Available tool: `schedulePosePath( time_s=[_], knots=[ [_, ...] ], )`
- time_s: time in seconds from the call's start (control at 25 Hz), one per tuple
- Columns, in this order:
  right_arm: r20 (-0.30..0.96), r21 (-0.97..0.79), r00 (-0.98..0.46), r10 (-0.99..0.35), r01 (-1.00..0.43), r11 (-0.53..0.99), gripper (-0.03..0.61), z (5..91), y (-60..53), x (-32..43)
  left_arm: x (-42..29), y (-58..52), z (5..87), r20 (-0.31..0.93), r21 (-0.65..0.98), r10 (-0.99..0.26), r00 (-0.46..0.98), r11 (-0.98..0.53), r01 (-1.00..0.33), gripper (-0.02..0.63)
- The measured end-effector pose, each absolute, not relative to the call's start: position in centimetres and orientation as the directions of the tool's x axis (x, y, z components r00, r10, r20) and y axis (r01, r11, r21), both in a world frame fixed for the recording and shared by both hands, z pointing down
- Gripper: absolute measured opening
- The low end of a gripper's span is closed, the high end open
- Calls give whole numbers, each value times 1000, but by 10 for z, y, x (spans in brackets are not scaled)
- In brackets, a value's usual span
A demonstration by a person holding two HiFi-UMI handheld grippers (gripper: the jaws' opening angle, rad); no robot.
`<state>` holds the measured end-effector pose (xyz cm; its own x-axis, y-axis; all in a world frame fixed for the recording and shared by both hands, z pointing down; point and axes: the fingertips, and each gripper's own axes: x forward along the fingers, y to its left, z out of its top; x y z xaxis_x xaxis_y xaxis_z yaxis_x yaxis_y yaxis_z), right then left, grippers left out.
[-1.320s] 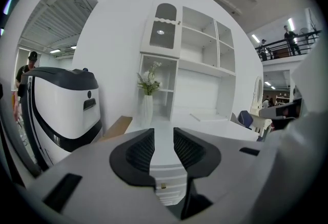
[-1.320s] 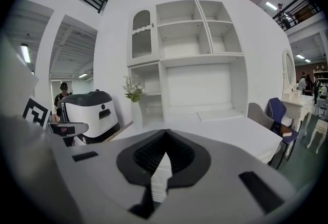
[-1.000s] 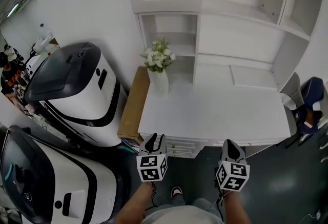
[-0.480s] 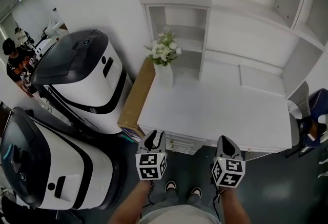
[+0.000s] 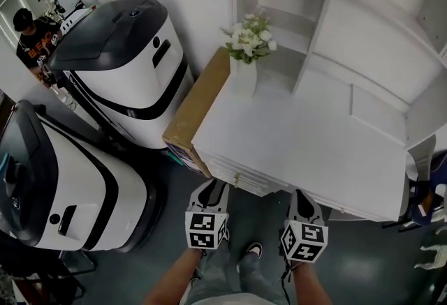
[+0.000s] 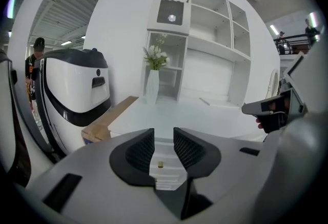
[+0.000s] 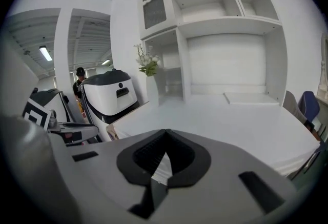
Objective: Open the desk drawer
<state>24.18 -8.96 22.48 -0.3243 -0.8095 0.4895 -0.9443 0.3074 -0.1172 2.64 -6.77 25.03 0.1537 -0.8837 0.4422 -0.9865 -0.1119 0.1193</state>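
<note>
The white desk [image 5: 307, 143] has a stack of shut drawers [image 5: 241, 183] under its front left corner, each with a small brass knob [image 5: 237, 176]. My left gripper [image 5: 211, 193] hovers just in front of that stack, short of touching it. In the left gripper view the left gripper [image 6: 164, 148] is open by a narrow gap, and a drawer knob [image 6: 160, 164] shows between the jaws, farther off. My right gripper [image 5: 301, 203] hangs at the desk's front edge, right of the drawers. The right gripper view shows this right gripper [image 7: 165, 138] shut and empty.
Two large white-and-black machines [image 5: 126, 59] [image 5: 56, 192] stand to the left. A brown box [image 5: 197, 109] leans against the desk's left side. A vase of flowers [image 5: 246, 59] sits at the desk's back left under white shelves [image 5: 293, 10]. A person [image 5: 31, 35] stands far left.
The view has swung left and the desk now lies skewed to the right. Both grippers sit lower in the picture, with the left one now in front of the drawer stack.
</note>
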Motion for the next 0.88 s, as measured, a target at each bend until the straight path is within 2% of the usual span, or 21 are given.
schedulePosePath(
  time_s=[0.4,0.88],
  knots=[
    [604,-129,-399,-690,-903,410,8,338,-74,198,10,-34,379,541,154,-834,108,-28,-988,129],
    [703,-125,-380,-601,-898,422,8,501,-42,160,-12,-3,549,570,187,-816,94,17,-982,129]
  ],
)
